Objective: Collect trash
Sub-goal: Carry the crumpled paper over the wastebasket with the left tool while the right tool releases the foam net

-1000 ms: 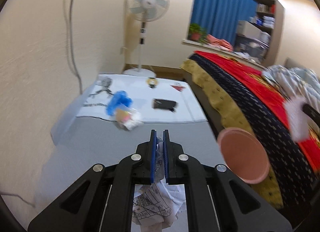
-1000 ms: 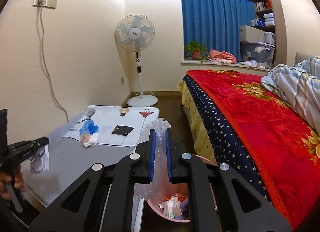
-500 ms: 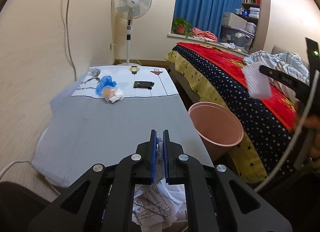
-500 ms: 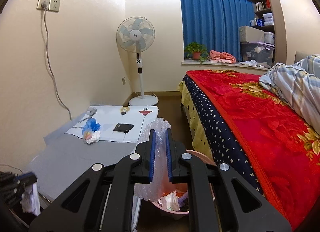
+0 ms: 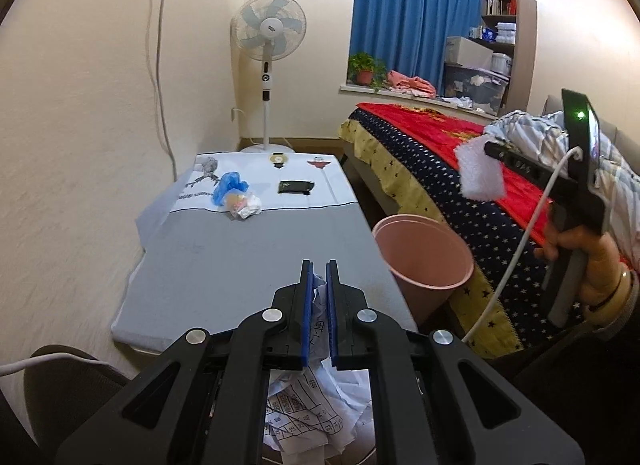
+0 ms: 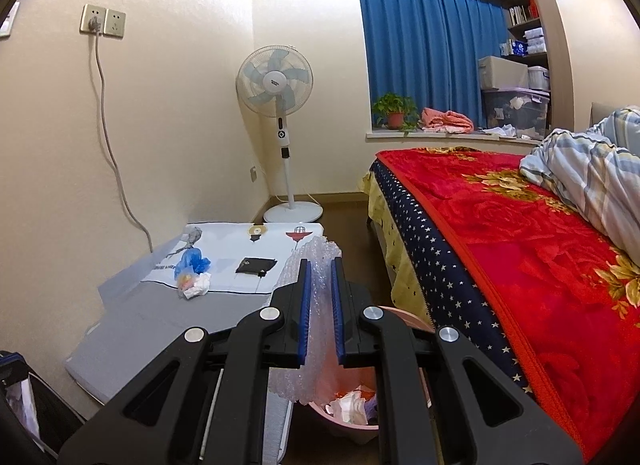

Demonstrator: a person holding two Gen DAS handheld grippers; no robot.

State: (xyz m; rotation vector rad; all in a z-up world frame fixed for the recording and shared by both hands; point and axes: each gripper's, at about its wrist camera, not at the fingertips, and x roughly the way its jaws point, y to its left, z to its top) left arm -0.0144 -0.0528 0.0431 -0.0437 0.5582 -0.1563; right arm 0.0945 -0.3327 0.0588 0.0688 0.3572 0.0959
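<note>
Wall with a hanging cable at far left, then a grey pad (image 5: 240,265) laid flat beside it, a white printed sheet over its far end. A blue bag (image 5: 229,187) with a crumpled wad just beside it is left on that sheet, a flat black item (image 5: 295,186) near it; both are judged still to be collected. The left gripper (image 5: 320,297) is seen clamped on crumpled paper (image 5: 308,409), which hangs below the pads; it is held over the pad's near end, apparently so it can be carried across to the bin (image 5: 424,253). The pink bin stands on the floor between pad and bed (image 5: 420,169), close to both, likely so trash can be dropped from either side. In the right wrist view the right gripper (image 6: 320,305) is seen pinched tight on bubble wrap (image 6: 316,257), held above the bin, where some trash is already seen; a release there is judged the next step. In the left view the right hand is seen at the far right, the wrap sticking out in front. Fan (image 5: 269,31) in the corner, blue curtain and a potted plant on the sill behind, striped duvet on the bed
</note>
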